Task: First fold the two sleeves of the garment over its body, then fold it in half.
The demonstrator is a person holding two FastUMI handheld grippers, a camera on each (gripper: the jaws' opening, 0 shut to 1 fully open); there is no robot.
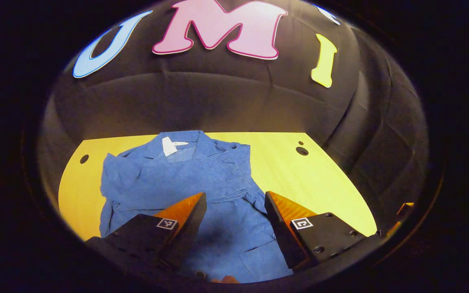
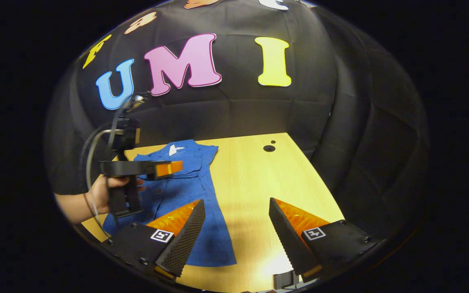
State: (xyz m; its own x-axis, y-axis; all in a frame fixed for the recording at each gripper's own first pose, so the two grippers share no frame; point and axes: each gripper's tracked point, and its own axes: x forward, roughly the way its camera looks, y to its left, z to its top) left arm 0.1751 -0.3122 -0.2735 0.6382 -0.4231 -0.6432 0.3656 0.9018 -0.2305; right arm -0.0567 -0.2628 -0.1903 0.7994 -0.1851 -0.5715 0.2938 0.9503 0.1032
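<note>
Sleeves look folded in already, the halving is what's left.
Left gripper view: left gripper (image 1: 234,211) spread wide, holding nothing, above the blue garment (image 1: 185,183) on the yellow table (image 1: 299,175). Right gripper view: right gripper (image 2: 234,219) gaping too, garment lying narrow, not yet halved.

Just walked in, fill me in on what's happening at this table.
A person is folding a blue shirt on a wooden table with a handheld gripper in each hand. The shirt lies spread out with its collar toward the wall, and both sleeves look already folded in over the body. The left gripper hangs open above the shirt's middle, held by a hand. The right gripper is open too, over the shirt's edge. Neither grips cloth; the fold in half remains.
</note>
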